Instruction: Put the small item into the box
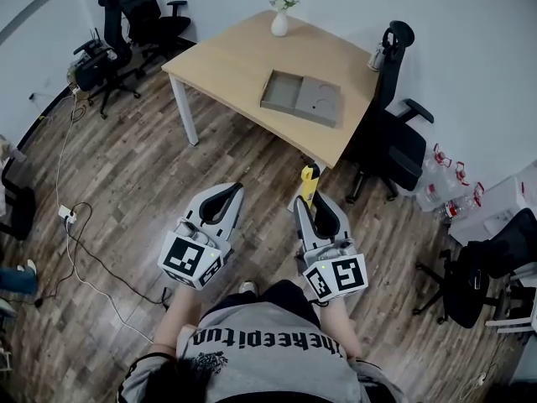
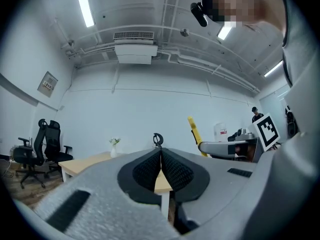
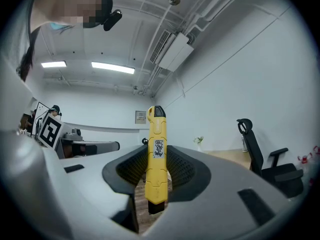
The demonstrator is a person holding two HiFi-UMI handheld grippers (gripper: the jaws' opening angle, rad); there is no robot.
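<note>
Clamping the yellow knife (image 3: 155, 154) upright, the right gripper (image 1: 315, 201) hangs above the floor (image 1: 126, 183) — the left gripper (image 1: 232, 189) beside it is pinched together, empty. The open box (image 1: 300, 97) lies on the table (image 1: 226, 57), well apart.

Shirt print: black lettering across the grey shirt (image 1: 268, 342), upside down in the head view; I can't make out the words for certain.
Cutter sticker: white sticker (image 3: 158, 149) on the yellow cutter (image 3: 156, 184), dark scrawl, unreadable.
Wall notice: framed sheet (image 2: 48, 84), too small to read.
Marker cube (image 1: 193, 260): black-and-white squares, no letters.
</note>
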